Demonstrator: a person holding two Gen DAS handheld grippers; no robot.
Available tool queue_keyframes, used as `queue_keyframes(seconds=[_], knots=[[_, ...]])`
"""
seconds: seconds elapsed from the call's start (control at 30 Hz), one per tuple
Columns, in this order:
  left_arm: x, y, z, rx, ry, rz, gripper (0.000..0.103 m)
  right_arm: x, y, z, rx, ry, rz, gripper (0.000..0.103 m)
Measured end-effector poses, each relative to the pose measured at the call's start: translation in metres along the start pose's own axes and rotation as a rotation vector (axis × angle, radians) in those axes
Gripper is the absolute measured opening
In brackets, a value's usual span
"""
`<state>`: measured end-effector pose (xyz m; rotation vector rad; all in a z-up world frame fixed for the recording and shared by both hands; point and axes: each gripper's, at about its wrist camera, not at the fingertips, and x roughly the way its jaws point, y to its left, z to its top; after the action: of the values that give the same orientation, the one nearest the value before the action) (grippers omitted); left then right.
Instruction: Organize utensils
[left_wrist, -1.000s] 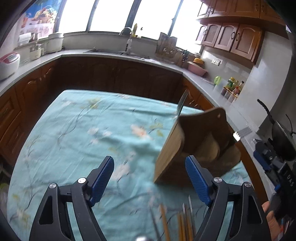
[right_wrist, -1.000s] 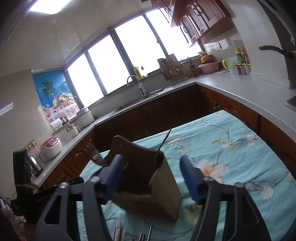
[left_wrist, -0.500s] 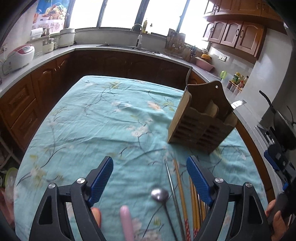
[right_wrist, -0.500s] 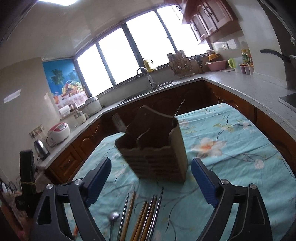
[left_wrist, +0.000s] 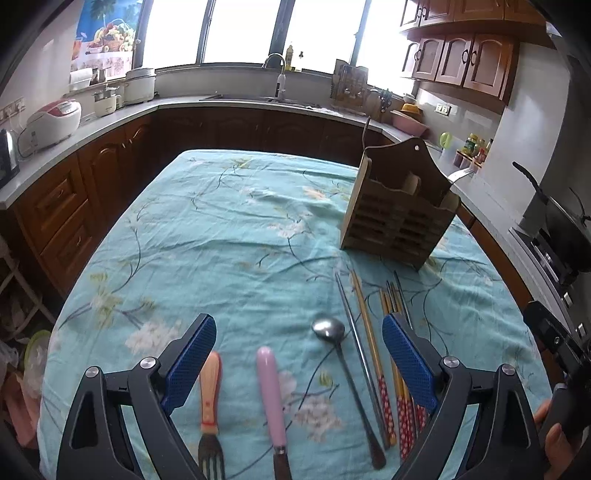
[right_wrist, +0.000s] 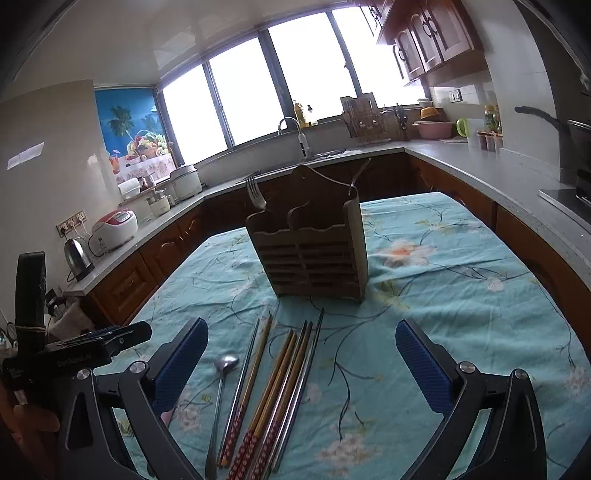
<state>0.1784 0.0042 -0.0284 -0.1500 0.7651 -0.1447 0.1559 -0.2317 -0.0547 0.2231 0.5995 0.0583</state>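
Observation:
A wooden utensil holder (left_wrist: 397, 218) (right_wrist: 314, 251) stands upright on the teal floral tablecloth (left_wrist: 229, 236), with a fork (right_wrist: 255, 194) and another thin utensil standing in it. In front of it lie several chopsticks (left_wrist: 373, 350) (right_wrist: 280, 387) and a metal spoon (left_wrist: 341, 354) (right_wrist: 218, 398). Nearer me lie a fork with a wooden handle (left_wrist: 209, 402) and a pink-handled utensil (left_wrist: 271, 387). My left gripper (left_wrist: 295, 354) is open and empty above these. My right gripper (right_wrist: 301, 362) is open and empty above the chopsticks.
Dark wood cabinets and a grey counter (left_wrist: 110, 118) ring the table on the left, far and right sides. A rice cooker (left_wrist: 51, 118), a kettle (right_wrist: 77, 258) and a sink tap (left_wrist: 279, 70) stand on the counter. A wok (left_wrist: 565, 225) sits at the right.
Both grippers have pulled back and away from the holder, which now stands upright on the cloth. The spoon, chopsticks, wooden-handled fork and pink-handled utensil have come into view.

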Motion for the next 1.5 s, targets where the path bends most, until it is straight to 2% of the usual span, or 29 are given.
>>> queue_keyframes(seconds=[0.43,0.77,1.2,1.5], knots=[[-0.014,0.002,-0.009,0.01,0.003,0.002,0.092,-0.016,0.003,-0.018,0.001,0.028,-0.003,0.103],[-0.007,-0.001,-0.01,0.019,0.024,0.004,0.092,-0.017,0.004,-0.023,0.005,0.042,-0.007,0.102],[0.026,-0.001,0.002,0.002,0.088,0.008,0.092,0.004,-0.004,-0.022,0.035,0.097,-0.022,0.102],[0.068,-0.001,0.022,-0.033,0.153,0.006,0.09,0.034,-0.011,-0.014,0.065,0.149,-0.001,0.102]])
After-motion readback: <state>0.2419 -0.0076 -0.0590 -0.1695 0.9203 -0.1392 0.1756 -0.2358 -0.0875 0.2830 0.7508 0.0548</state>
